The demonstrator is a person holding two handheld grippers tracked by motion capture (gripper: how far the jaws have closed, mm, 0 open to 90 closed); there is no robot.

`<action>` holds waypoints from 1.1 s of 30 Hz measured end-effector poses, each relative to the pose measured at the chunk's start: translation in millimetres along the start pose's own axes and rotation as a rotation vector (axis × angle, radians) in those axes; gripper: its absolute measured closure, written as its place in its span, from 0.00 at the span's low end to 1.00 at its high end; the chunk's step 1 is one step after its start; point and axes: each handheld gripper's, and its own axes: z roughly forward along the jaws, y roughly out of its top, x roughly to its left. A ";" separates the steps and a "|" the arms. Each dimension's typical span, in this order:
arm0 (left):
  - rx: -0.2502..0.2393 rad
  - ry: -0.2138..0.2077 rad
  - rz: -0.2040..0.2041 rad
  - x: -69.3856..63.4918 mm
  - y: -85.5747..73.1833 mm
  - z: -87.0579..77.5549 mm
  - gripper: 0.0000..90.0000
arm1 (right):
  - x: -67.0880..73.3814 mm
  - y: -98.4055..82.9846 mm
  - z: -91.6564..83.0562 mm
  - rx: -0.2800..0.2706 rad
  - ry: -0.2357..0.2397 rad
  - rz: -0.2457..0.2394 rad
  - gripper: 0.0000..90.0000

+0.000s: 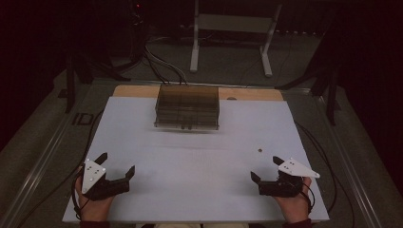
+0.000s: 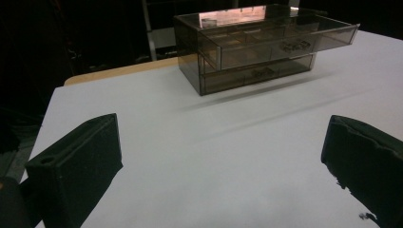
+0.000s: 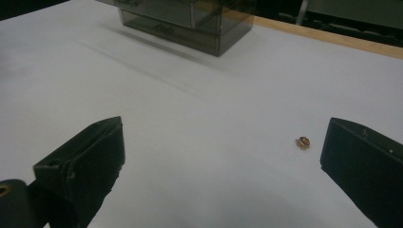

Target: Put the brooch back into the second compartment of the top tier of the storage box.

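Note:
A smoked clear plastic drawer cabinet (image 1: 187, 107) stands at the far middle of the white table (image 1: 199, 161). In the left gripper view the cabinet (image 2: 256, 47) has its top drawer (image 2: 285, 45) pulled out, with small parts inside. A small brass-coloured part (image 1: 260, 150) lies on the table, just ahead of my right gripper (image 1: 266, 168); it sits near the right jaw in the right gripper view (image 3: 303, 142). My left gripper (image 1: 115, 164) rests near the front left edge. Both grippers are open and hold nothing.
A strip of wooden tabletop (image 1: 247, 93) shows behind the white sheet. Beyond it stand a white metal frame (image 1: 233, 33) and dark stands with cables (image 1: 157, 61) on the floor. The cabinet (image 3: 190, 21) sits far from the right gripper.

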 end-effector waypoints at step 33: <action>0.019 -0.017 0.017 -7.4 -3.5 5.5 0.01 | -35.1 36.1 24.2 0.156 -0.071 0.018 0.02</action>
